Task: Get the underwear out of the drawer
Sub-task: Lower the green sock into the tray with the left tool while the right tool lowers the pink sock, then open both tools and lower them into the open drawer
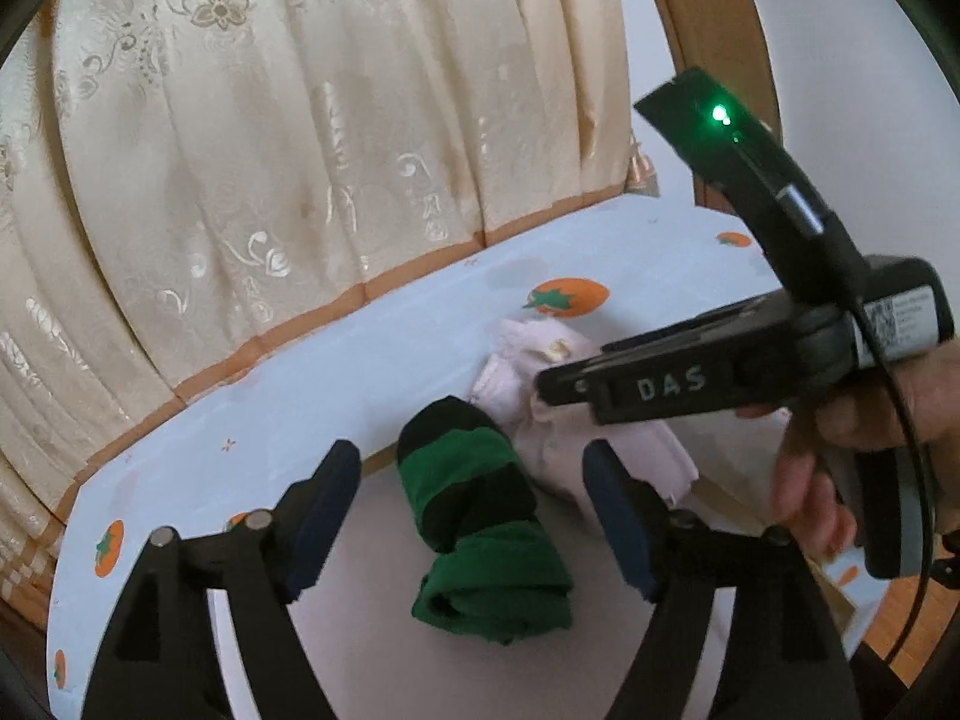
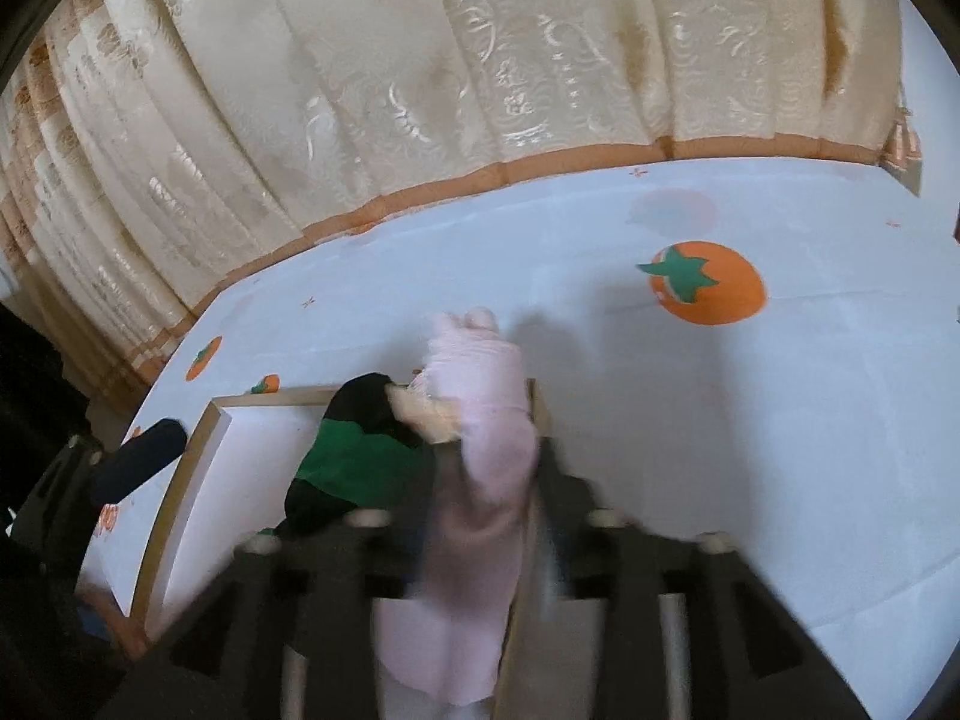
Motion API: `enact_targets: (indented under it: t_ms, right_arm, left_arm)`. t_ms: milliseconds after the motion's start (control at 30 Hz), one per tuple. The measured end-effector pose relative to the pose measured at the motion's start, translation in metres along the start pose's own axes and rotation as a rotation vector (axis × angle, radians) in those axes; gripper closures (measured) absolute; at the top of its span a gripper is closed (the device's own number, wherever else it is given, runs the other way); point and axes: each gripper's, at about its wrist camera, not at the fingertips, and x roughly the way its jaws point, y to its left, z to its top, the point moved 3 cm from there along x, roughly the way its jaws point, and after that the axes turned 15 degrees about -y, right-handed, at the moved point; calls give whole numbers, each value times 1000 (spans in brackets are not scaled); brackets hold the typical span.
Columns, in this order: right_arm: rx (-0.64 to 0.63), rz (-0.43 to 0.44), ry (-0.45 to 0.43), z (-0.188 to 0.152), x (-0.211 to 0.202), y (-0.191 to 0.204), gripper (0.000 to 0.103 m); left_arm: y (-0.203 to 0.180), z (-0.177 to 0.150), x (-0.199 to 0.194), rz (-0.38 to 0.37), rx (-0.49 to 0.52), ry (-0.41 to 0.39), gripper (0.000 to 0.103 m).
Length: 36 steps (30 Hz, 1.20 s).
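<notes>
My left gripper (image 1: 474, 516) stands wide, its dark-blue pads either side of the green-and-black rolled underwear (image 1: 486, 534) but clear of it; nothing is pinched. That roll lies in the open drawer (image 2: 180, 480), a shallow wooden tray with a pale floor, its far end leaning up against the drawer's back rim.

My right gripper (image 2: 480, 516) is blurred in its own camera. The pink underwear (image 2: 480, 450) runs up between its fingers, and the fingers look parted, not pressing the cloth, though I cannot be sure of contact through the blur. From the left camera I see the same pink piece (image 1: 576, 414) draped over the drawer's far edge onto the tabletop (image 2: 780, 420), which is covered in a pale cloth printed with orange persimmons (image 2: 708, 282). A cream curtain (image 1: 300, 150) hangs behind.

So I judge the work about half done at best. The pink piece is partly out, lying across the rim, not fully on the tabletop. The green-and-black roll is not yet lifted at all. What remains, as I read it: close my left gripper on the roll and carry it out, and get the pink piece fully clear of the drawer.
</notes>
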Motion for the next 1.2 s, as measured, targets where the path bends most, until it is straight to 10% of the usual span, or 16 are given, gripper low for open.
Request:
enact_targets:
  t_ms: [533,1200]
  right_arm:
    - [-56,58,-69,-19,-77,40,34]
    - [-251,160,84,-153,-168,96,33]
  left_arm:
    - [36,-4,-91,13,-130,-91,17]
    - [21,-91,-176,-11,-117,18,17]
